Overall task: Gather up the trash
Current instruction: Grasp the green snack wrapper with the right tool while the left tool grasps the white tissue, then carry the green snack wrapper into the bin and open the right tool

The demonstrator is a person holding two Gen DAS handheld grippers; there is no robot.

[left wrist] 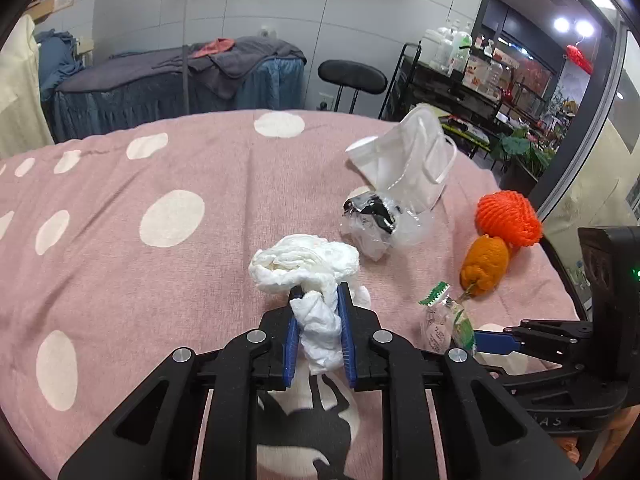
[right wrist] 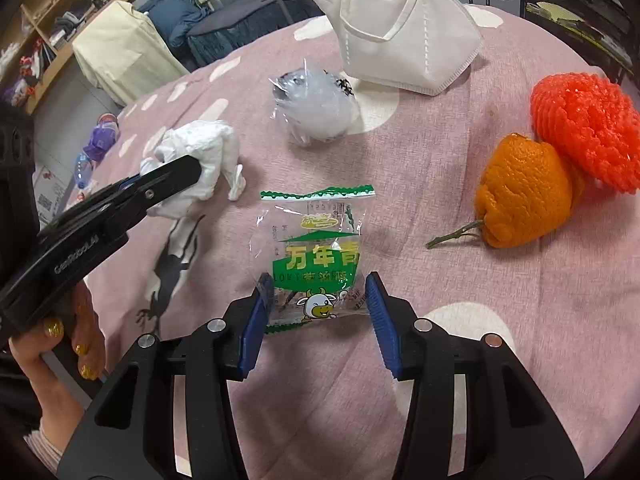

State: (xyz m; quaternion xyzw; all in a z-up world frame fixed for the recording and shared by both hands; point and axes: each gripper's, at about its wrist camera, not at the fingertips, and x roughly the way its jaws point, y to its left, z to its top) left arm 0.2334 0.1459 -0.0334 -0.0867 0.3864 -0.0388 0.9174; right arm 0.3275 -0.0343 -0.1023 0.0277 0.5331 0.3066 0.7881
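The left gripper (left wrist: 319, 300) is clamped on one crumpled white tissue (left wrist: 304, 264), its blue pads pressing the tissue's twisted tail from both sides. The tissue's bulk lies on the pink dotted bedcover (left wrist: 120, 184) just beyond the fingertips.

The right gripper (right wrist: 320, 284) stands apart, jaws wide, one to either side of the lower end of one clear snack wrapper (right wrist: 316, 248) with green print; the wrapper lies flat on the cover, and whether the pads touch it cannot be told.

Count on the cover — one tissue, one snack wrapper, one ball of clear plastic film (right wrist: 312, 108), one white face mask (right wrist: 396, 28), one orange peel (right wrist: 524, 196) with a stem, one red foam net (right wrist: 588, 124) touching the peel.

From the wrapper, the film lies at 12 o'clock, the mask at 1, the peel and net at 2 to 3, the tissue at 10.

Only the right view shows the wrapper's print, the person's left hand (right wrist: 68, 344) with gold-painted nails, and bottles on the floor at 9 o'clock. Only the left view shows a black stool (left wrist: 352, 76) and a shelf cart (left wrist: 452, 80) beyond the bed.
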